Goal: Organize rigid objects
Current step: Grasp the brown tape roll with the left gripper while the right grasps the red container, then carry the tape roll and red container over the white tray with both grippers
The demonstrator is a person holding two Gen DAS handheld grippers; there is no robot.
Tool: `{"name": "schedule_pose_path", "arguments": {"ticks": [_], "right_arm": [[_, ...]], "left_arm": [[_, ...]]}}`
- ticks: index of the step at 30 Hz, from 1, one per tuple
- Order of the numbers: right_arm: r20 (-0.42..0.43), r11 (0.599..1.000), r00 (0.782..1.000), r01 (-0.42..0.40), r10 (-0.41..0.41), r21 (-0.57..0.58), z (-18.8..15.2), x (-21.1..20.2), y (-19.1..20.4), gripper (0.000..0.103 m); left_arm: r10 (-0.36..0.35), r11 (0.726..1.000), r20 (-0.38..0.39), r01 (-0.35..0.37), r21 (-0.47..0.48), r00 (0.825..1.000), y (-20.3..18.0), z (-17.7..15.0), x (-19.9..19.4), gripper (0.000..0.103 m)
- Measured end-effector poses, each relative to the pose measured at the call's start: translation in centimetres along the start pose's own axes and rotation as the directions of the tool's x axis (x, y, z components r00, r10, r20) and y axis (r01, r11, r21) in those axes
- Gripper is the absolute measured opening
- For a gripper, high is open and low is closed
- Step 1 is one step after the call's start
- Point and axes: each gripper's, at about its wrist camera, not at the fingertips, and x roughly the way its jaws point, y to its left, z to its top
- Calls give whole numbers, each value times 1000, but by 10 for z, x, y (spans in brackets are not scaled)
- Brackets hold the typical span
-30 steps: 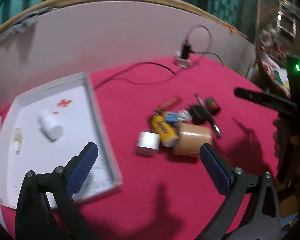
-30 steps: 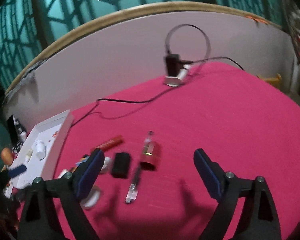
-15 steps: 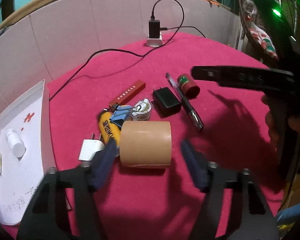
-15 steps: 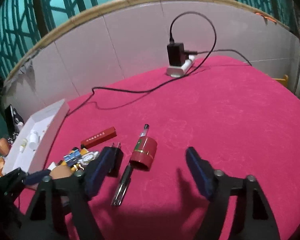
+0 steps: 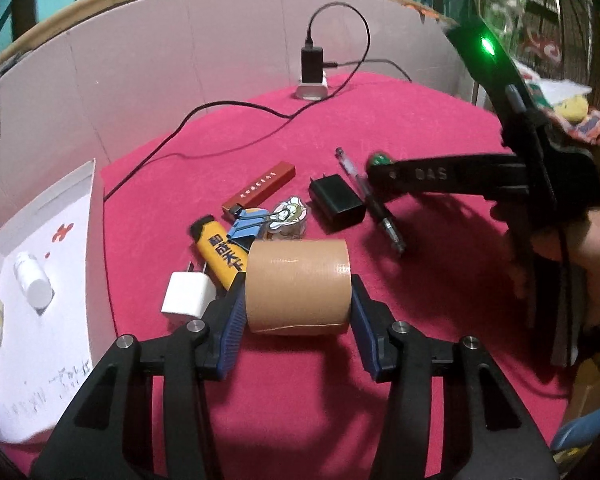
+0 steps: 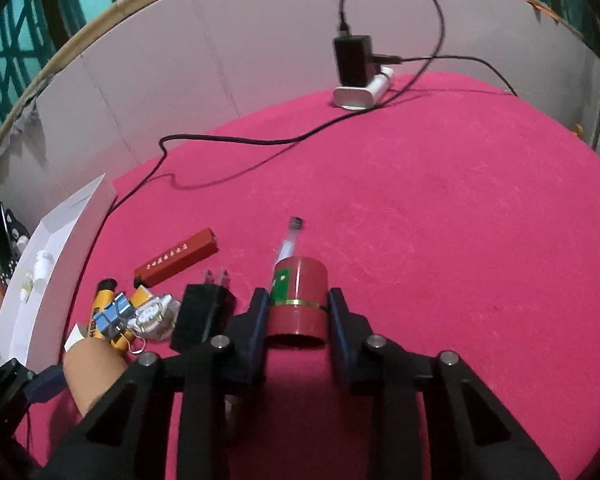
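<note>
Step judged: double grasp, both tongs closing on picks, lift not begun

Left gripper (image 5: pixel 298 312) pinching brown tape roll (image 5: pixel 298 286) by flat ends, at 6 o'clock of clutter; roll axis 9-to-3

Right gripper (image 6: pixel 298 322) pads flanking red canister (image 6: pixel 298 300), apparently touching; axis 6-to-12, open end at 6

Next: firm grip, lift clear of pen (image 6: pixel 286 246), carry toward white tray (image 5: pixel 100 272) at 9 o'clock

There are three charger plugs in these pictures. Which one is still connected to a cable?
The black charger plug at the far edge, standing in the white power strip. The loose black plug and white plug by the pile have no cable.
</note>
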Motion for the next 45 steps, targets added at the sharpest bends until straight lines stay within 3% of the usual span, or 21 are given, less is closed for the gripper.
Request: {"name": "schedule_pose_path", "arguments": {"ticks": [4, 13, 18, 29, 45], "right_arm": [[49, 998, 998, -33, 30, 53, -3, -20, -11, 29], [143, 996, 986, -85, 80, 30, -5, -63, -3, 29], [155, 994, 982, -112, 111, -2, -5, -71, 10, 29], [199, 986, 967, -145, 160, -87, -4, -91, 41, 29], [188, 973, 962, -169, 197, -155, -5, -98, 69, 29]], "left_arm": [[-17, 998, 53, 20, -60, 998, 8, -2, -15, 48], [2, 998, 89, 4, -65, 996, 5, -2, -33, 48], [42, 997, 130, -33, -70, 991, 7, 5, -48, 48], [64, 993, 193, -43, -110, 979, 18, 8, -71, 48], [104, 981, 229, -62, -185, 968, 40, 5, -92, 48]]}}
